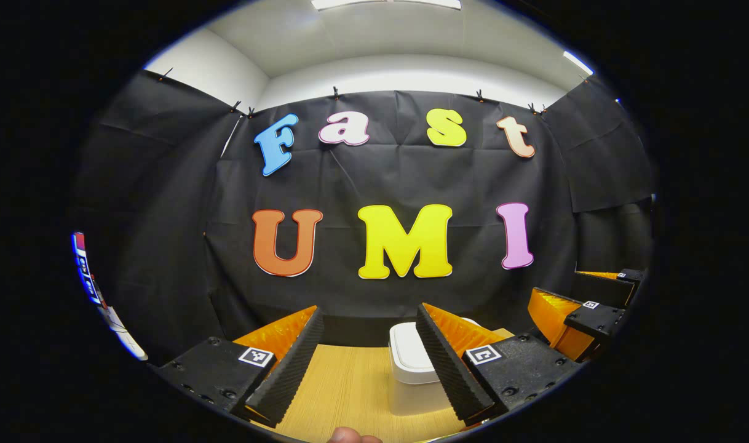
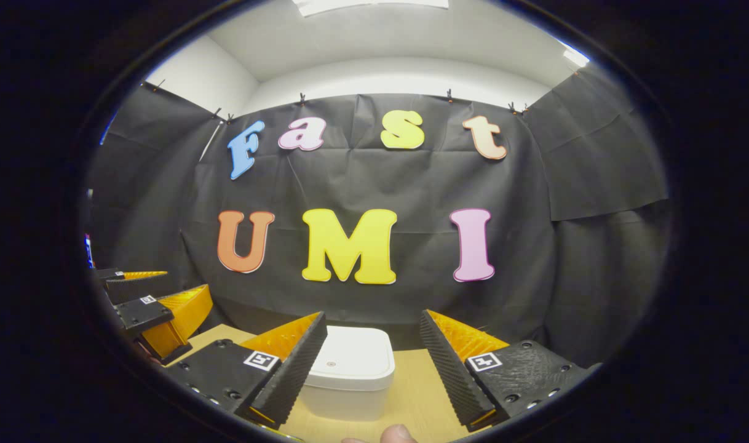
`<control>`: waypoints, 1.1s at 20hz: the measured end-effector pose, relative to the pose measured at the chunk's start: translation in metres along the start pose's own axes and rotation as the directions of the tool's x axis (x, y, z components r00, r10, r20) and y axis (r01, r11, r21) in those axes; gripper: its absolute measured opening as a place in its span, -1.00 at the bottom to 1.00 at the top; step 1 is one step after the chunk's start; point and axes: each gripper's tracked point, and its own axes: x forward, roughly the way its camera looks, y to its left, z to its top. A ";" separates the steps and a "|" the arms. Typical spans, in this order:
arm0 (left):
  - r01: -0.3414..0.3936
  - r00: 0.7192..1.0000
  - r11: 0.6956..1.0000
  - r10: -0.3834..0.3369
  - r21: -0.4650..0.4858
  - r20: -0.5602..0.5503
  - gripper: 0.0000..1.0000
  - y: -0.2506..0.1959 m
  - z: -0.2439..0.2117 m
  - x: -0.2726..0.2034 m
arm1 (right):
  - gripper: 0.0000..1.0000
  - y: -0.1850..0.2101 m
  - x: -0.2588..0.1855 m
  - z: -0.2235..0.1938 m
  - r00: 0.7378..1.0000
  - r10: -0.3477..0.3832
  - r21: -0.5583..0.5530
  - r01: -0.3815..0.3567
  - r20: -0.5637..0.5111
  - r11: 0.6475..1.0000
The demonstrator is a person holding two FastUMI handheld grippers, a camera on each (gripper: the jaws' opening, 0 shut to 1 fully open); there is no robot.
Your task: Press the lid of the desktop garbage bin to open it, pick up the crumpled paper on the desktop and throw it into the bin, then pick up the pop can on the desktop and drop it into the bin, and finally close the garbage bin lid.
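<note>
**Bin lid not yet pressed**

Left gripper view: the left gripper hangs above the desk, fingers apart and empty; the white bin stands ahead, lid down, partly behind one finger.

Right gripper view: the right gripper is likewise spread and empty, the bin just ahead. Judged next: lower a fingertip onto the lid.

L gripper: two wedge fingers w/ ribbed inner pads, textured mounts w/ screws, each w/ a square tag. R gripper: same build, tags on both mounts.
</note>
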 end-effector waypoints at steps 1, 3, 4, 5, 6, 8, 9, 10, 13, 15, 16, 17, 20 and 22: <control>0.001 1.000 1.000 -0.001 0.000 -0.003 0.94 0.000 0.000 0.001 | 0.86 0.004 0.001 -0.002 1.000 0.011 0.009 -0.011 -0.012 1.000; 0.003 1.000 1.000 -0.003 0.000 -0.003 0.94 0.000 -0.001 0.000 | 0.90 0.003 0.001 -0.005 1.000 0.011 0.021 -0.010 -0.024 1.000; 0.004 1.000 1.000 -0.004 0.000 -0.003 0.94 -0.001 -0.002 -0.001 | 0.90 0.001 0.001 -0.005 1.000 0.007 0.022 -0.006 -0.024 1.000; 0.004 1.000 1.000 -0.004 0.001 -0.003 0.94 -0.001 -0.002 0.000 | 0.90 0.000 0.002 -0.004 1.000 0.001 0.021 -0.001 -0.023 1.000; 0.004 1.000 1.000 -0.004 0.005 -0.007 0.94 0.000 -0.003 0.001 | 0.90 -0.001 0.002 -0.004 1.000 -0.004 0.020 0.004 -0.021 1.000; 0.006 1.000 1.000 -0.006 0.003 -0.013 0.94 -0.001 -0.005 0.000 | 0.90 -0.003 0.002 -0.004 1.000 -0.009 0.020 0.009 -0.020 1.000; 0.006 1.000 1.000 -0.006 0.001 -0.016 0.94 -0.003 -0.005 -0.001 | 0.90 -0.004 0.002 -0.004 1.000 -0.010 0.020 0.011 -0.021 1.000; 0.006 1.000 1.000 -0.006 0.001 -0.018 0.94 -0.003 -0.005 -0.001 | 0.90 -0.004 0.002 -0.005 1.000 -0.011 0.019 0.011 -0.023 1.000; 0.003 1.000 1.000 -0.003 0.000 -0.022 0.94 -0.002 -0.007 -0.001 | 0.90 -0.006 0.004 -0.007 0.999 -0.006 0.001 0.006 -0.035 1.000; 0.000 1.000 1.000 0.000 -0.001 -0.024 0.94 -0.002 -0.007 0.000 | 0.90 -0.004 0.008 -0.012 0.999 0.003 -0.007 -0.004 -0.050 1.000; -0.003 1.000 1.000 0.003 -0.001 -0.024 0.94 -0.002 -0.008 0.000 | 0.90 -0.003 0.010 -0.015 0.998 0.008 -0.012 -0.009 -0.062 1.000; -0.007 1.000 1.000 0.007 0.001 -0.025 0.94 -0.001 -0.007 -0.001 | 0.91 -0.001 0.014 -0.019 0.997 0.015 -0.018 -0.016 -0.075 1.000; -0.018 0.999 1.000 0.018 0.006 -0.029 0.94 0.001 -0.008 0.000 | 0.90 0.004 0.026 -0.031 0.992 0.034 -0.020 -0.037 -0.119 0.999; -0.023 0.999 1.000 0.023 0.007 -0.033 0.94 0.003 -0.011 0.001 | 0.90 0.006 0.036 -0.038 0.989 0.039 -0.020 -0.042 -0.144 0.999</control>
